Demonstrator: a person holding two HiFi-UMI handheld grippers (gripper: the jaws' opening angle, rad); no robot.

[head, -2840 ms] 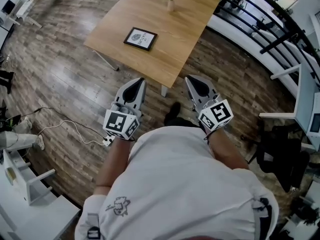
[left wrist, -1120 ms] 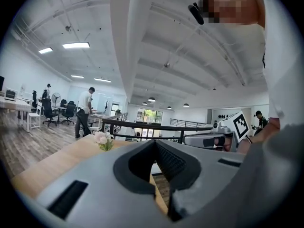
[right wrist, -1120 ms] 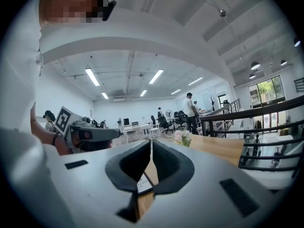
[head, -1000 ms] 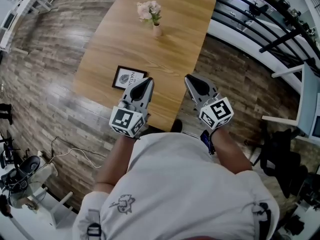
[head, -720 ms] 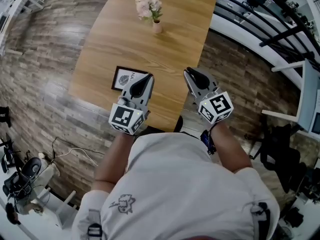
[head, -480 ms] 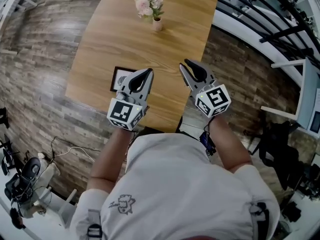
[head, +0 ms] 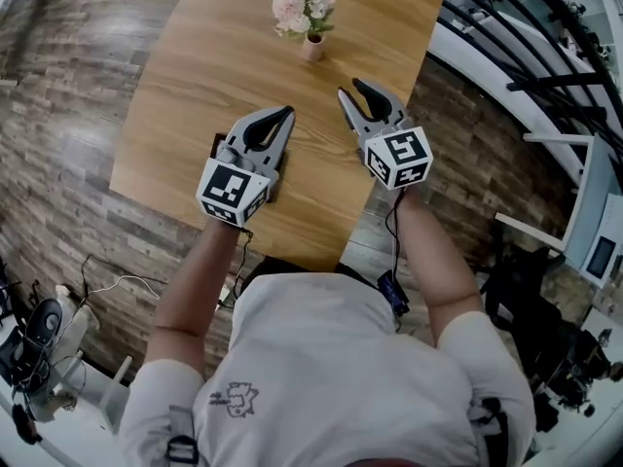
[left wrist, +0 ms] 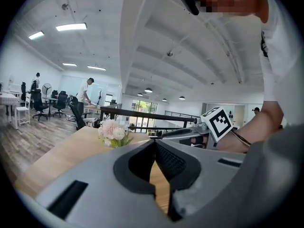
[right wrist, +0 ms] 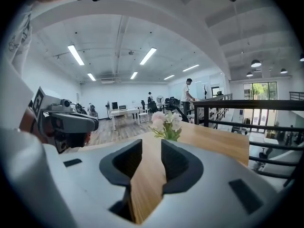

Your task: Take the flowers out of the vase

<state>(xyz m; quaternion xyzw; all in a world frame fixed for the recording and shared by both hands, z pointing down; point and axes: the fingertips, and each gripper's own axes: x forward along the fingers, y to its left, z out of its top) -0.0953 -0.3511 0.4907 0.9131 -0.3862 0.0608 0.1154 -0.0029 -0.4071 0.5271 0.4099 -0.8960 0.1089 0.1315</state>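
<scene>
Flowers [head: 302, 6] upright in vase [head: 312, 49] at far end of table [head: 185, 95], bare wood all round, well apart from both grippers. Left gripper [head: 281, 115]: tips together, empty, over near half. Right gripper [head: 349, 89]: jaws opening, nothing between, close to table's right edge

You stand at a light wooden table [head: 185, 134] on a dark plank floor [head: 58, 95], with a black railing [head: 516, 37] along the right. Far off, desks [right wrist: 124, 112] and office chairs [left wrist: 37, 109] sit under long ceiling lights [right wrist: 75, 54].
</scene>
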